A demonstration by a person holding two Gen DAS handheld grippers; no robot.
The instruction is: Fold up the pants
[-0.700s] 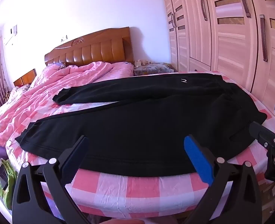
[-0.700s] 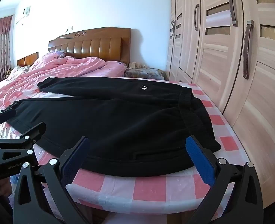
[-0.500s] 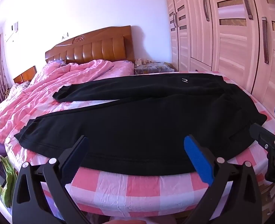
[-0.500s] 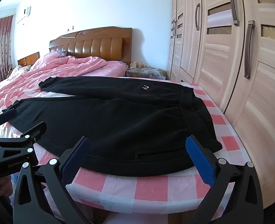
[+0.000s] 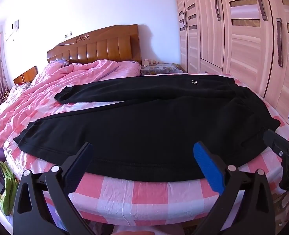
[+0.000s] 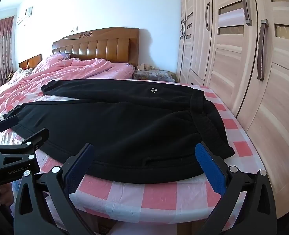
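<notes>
both held low at the near edge of the bed (image 5: 148,193), tilted a little downward toward the black pants (image 5: 154,125). left gripper (image 5: 142,158) spread wide, nothing between its fingers; right gripper (image 6: 144,160) the same, also empty. pants lying flat across the pink checked sheet, legs to the left, waistband to the right, with a small white logo (image 6: 153,90). "genrobot.ai" readable on the left gripper's body in the right view
</notes>
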